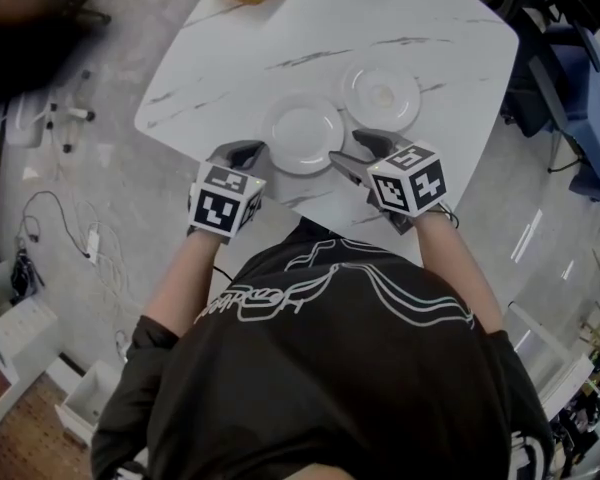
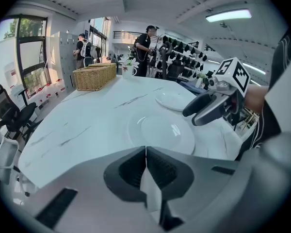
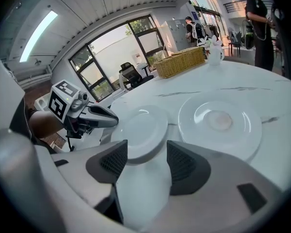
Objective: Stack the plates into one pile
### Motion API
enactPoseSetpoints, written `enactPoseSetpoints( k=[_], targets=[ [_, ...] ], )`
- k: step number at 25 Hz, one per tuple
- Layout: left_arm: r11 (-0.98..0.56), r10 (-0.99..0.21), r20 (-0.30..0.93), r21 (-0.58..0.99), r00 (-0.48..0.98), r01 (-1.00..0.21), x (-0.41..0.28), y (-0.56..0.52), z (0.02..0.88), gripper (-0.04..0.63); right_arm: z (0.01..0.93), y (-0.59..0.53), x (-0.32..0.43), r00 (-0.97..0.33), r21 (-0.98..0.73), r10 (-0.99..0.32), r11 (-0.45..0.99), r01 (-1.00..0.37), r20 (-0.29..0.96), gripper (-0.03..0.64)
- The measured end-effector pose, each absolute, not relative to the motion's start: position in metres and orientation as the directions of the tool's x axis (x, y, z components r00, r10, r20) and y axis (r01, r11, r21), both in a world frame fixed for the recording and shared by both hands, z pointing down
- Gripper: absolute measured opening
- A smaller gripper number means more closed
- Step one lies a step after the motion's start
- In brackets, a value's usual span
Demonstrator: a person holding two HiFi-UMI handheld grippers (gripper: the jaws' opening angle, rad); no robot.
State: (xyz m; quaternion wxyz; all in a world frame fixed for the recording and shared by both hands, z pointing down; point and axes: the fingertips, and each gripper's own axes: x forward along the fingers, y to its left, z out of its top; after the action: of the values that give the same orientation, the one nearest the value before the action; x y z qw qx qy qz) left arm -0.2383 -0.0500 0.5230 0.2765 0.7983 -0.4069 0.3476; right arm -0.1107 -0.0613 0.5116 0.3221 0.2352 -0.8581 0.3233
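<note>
Plates: near plate (image 1: 302, 133) and far plate (image 1: 380, 93) lay flat on marble table (image 1: 240, 58), just beside each other, unstacked | left gripper (image 2: 145, 150): jaws pressed together, empty, by near plate's left edge | right gripper (image 3: 146, 149): jaws apart, near plate's rim at their mouth, unclamped.

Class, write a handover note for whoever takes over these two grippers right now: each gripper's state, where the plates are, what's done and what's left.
Left gripper: jaws shut, holding nothing, beside the near plate.
Right gripper: jaws open, the near plate's rim at their opening, not clamped.
Plates: near plate and far plate lie side by side on the white table, unstacked.
Done: nothing stacked.
Left: grip one plate, probably the near one, and set it on the other.
</note>
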Motion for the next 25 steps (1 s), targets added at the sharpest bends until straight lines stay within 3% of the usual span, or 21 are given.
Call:
enactPoseSetpoints(
  k=[20, 25],
  targets=[
    [-0.540, -0.442, 0.789, 0.146, 0.427, -0.829, -0.241, -0.048, 0.534, 0.028, 0.514, -0.061, -0.129, -0.742, -0.540, -0.182, 0.579, -0.611, 0.645, 0.256],
    [-0.540, -0.443, 0.790, 0.142, 0.423, -0.830, -0.241, -0.048, 0.534, 0.026, 0.515, -0.059, -0.133, -0.767, -0.598, -0.164, 0.533, -0.598, 0.621, 0.179]
  ],
)
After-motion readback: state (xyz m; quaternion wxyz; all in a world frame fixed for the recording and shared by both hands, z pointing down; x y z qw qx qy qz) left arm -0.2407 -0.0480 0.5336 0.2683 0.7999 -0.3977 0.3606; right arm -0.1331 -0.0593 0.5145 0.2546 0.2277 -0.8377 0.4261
